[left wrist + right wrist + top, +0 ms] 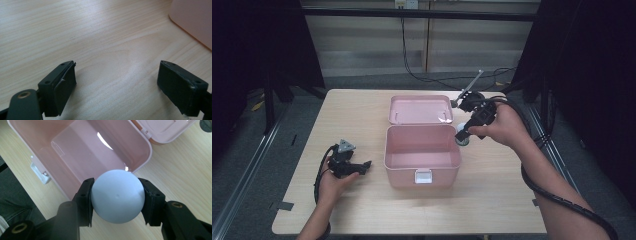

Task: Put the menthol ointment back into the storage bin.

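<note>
A pale blue ball (117,196) is clamped between the two black pads of the right gripper (117,200), one pad pressed against each side of it. In the high view the right gripper (463,134) is seen at the right rim of an open pink box (422,159), with the ball (461,133) held just at that rim. In the right gripper view the ball is placed over the edge of the box (75,150), whose inside is seen bare behind it. The box lid (420,109) is folded back flat on the wooden surface (362,210) behind the box, and a white latch (423,175) is seen on the front wall.

The left gripper (362,166) is kept low on the surface to the left of the box, apart from it. Its jaws are spread wide, and nothing is held between the pads (65,87); bare wood is seen between them, with a corner of the box (195,20) at the upper right of that view.
</note>
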The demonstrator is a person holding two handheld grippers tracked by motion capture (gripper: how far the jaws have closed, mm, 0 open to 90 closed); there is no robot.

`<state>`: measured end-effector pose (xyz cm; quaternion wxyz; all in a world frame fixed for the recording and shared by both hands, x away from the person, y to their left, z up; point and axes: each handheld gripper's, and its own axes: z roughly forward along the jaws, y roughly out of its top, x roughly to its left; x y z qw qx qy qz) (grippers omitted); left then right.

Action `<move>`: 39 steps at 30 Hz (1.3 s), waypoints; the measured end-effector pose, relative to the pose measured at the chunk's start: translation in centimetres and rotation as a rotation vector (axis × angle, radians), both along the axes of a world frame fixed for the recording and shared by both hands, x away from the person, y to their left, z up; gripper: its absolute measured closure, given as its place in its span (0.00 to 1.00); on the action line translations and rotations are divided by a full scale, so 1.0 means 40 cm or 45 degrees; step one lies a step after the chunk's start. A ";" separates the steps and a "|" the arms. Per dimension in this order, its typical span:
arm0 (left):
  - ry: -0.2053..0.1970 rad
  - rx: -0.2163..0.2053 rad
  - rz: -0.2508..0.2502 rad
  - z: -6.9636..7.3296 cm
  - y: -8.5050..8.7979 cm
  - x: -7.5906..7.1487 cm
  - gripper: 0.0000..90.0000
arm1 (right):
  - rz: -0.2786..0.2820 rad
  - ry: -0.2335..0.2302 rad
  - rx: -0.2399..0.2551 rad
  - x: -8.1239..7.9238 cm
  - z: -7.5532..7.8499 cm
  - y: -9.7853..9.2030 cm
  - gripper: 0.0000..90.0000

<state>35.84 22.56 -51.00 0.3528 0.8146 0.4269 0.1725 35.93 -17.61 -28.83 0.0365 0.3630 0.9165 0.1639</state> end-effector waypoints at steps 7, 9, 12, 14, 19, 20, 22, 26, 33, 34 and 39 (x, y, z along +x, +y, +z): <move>0.000 0.000 0.000 0.000 0.000 0.000 0.17 | -0.012 0.028 0.013 0.012 -0.010 0.036 0.56; 0.000 0.000 0.000 0.000 0.000 0.000 0.17 | -0.008 0.026 0.001 0.015 -0.014 0.043 0.56; 0.000 0.000 0.000 0.000 0.000 0.000 0.17 | -0.018 0.033 0.000 0.019 -0.020 0.055 0.56; 0.000 0.000 0.000 0.000 0.000 0.000 0.17 | -0.019 0.034 -0.002 0.022 -0.024 0.063 0.56; 0.000 0.000 0.000 0.000 0.000 0.000 0.17 | -0.013 0.043 -0.004 0.029 -0.041 0.085 0.56; 0.000 0.000 0.000 0.000 0.000 0.000 0.17 | -0.011 0.047 -0.009 0.031 -0.044 0.090 0.56; 0.000 0.000 -0.001 0.000 0.000 0.000 0.16 | -0.010 0.058 -0.018 0.033 -0.050 0.100 0.56; 0.001 0.000 -0.001 0.000 0.000 0.000 0.16 | -0.005 0.055 -0.024 0.039 -0.059 0.115 0.56; 0.001 0.000 -0.001 0.000 0.000 0.000 0.16 | -0.008 0.066 -0.029 0.048 -0.079 0.134 0.56; 0.001 0.000 -0.001 0.000 0.000 0.000 0.16 | -0.008 0.076 -0.023 0.048 -0.082 0.136 0.56; 0.001 0.000 0.000 0.000 0.000 0.000 0.16 | -0.014 0.077 -0.040 0.054 -0.099 0.146 0.56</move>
